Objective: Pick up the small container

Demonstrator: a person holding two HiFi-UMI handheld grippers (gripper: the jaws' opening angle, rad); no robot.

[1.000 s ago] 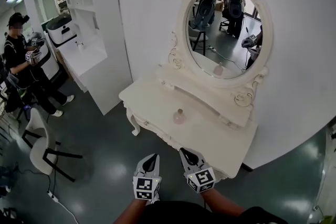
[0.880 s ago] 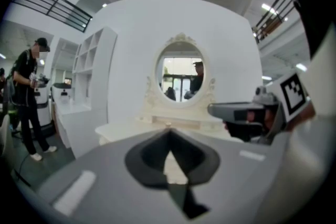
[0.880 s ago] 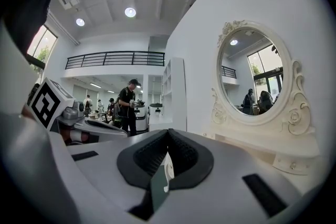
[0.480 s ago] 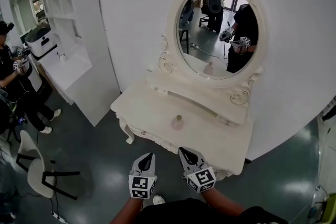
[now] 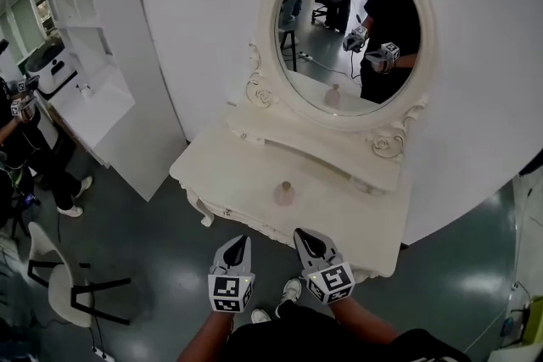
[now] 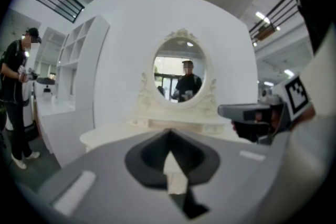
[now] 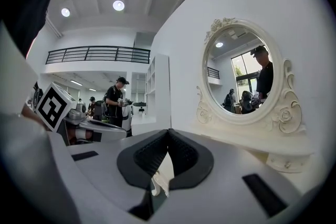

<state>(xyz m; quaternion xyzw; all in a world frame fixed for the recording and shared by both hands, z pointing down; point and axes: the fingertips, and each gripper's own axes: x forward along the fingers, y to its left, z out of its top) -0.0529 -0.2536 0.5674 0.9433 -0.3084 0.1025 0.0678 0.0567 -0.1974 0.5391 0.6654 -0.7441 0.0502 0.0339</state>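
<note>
small container (image 5: 284, 193) stood upright on the dressing table (image 5: 339, 220), on the open top between the raised back ledge and the front edge, about midway along it. both grippers hung just off the front edge, over the floor, clear of the container. left gripper (image 5: 239, 245) had its jaws pressed together with nothing between them; right gripper (image 5: 303, 238), just beside it, was closed and empty too. the oval mirror (image 5: 352, 30) rose behind the back edge.

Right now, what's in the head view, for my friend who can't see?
A small pink container stands on a white dressing table under an oval mirror. The left gripper and right gripper hover short of it, jaws shut.
</note>
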